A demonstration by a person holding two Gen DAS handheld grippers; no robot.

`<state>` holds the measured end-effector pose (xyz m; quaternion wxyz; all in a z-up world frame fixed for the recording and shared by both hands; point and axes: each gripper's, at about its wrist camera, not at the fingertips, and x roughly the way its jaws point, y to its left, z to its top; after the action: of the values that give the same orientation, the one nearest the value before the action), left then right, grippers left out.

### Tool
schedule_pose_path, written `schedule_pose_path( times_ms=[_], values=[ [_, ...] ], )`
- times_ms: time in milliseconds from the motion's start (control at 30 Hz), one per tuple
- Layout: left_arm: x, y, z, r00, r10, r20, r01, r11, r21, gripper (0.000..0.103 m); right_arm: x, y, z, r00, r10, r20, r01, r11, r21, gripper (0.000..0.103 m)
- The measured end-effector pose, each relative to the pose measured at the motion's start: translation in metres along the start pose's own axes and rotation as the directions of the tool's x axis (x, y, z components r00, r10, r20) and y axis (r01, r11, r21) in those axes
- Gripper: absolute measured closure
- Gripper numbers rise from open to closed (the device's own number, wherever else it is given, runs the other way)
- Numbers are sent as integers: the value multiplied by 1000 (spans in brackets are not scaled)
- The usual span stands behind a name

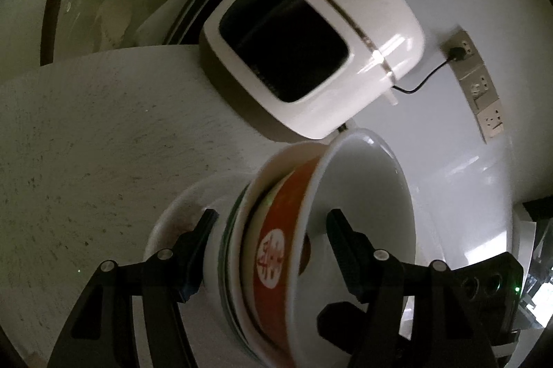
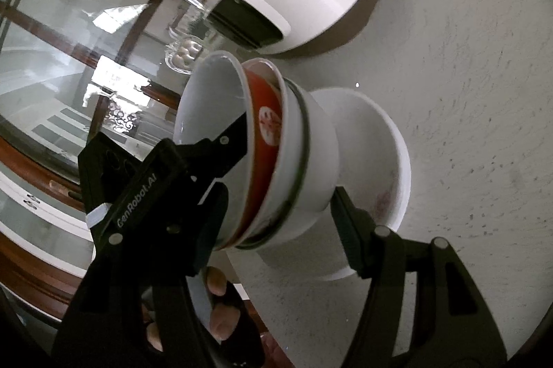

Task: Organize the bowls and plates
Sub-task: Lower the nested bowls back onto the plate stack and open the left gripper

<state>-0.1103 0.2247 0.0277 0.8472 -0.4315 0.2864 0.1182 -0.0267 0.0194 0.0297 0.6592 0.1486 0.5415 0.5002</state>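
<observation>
Bowl stack (image 1: 273,250): four nested bowls standing on a white plate (image 1: 172,212) on the speckled counter (image 1: 86,143), right in front of the white appliance (image 1: 345,22).
Stack order: a white bowl sits lowest, then a green-rimmed one, then the red bowl (image 2: 266,126), and a white top bowl (image 1: 373,181) crowns it.
Which way it points: mouths open away from the counter, feet toward the plate. Both cameras are rolled sideways, so it only looks toppled!
Long axis: runs from plate to top rim, roughly square to the counter; the top bowl looks slightly cocked against the others.
Left gripper (image 1: 271,219): jaws wide apart and straddling the stack end to end, one finger down by the lowest bowl's foot, the other inside the top bowl. I cannot tell whether the pads are actually pressing.
Right gripper (image 2: 273,195): one finger is tucked between the lowest bowl and the plate; its partner is hidden behind the left gripper, so I cannot tell its grip.
Risk, slip: glazed ceramic pinched end to end could squirt out sideways if the squeeze goes off-centre.
Risk, shuffle: the cocked top bowl may slide or clatter if the stack gets tilted.
Risk, plate: a finger at the foot could lever the plate or drag it along.
Risk, crowding: two grippers working one stack close to the appliance, so a knock is possible.
</observation>
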Motion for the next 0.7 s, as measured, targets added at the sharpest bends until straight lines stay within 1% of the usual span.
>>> schedule_pose_path(
  times_ms=[100,200,367,533,633,700],
  values=[
    [2,3,2,1000,4,-8,-4,1000,4,39,9,0,-2,1000,-5,-28,6,1000,13,38],
    [3,5,4,1000,8,-23,-8,1000,7,39,10,0,-1,1000,-10,-29,10,1000,18,38],
    [4,2,3,1000,14,-21,-13,1000,19,38,11,0,-3,1000,-5,-16,5,1000,25,38],
    [3,2,1,999,19,-42,-17,999,32,38,11,1,-4,1000,-3,-12,4,999,38,39],
    [3,-1,2,998,40,-50,-38,998,42,38,11,3,-4,1000,-16,-16,17,999,42,38],
    [-1,-5,4,998,64,-22,-63,995,74,37,10,3,-4,1000,-19,-14,20,999,44,38]
  ],
)
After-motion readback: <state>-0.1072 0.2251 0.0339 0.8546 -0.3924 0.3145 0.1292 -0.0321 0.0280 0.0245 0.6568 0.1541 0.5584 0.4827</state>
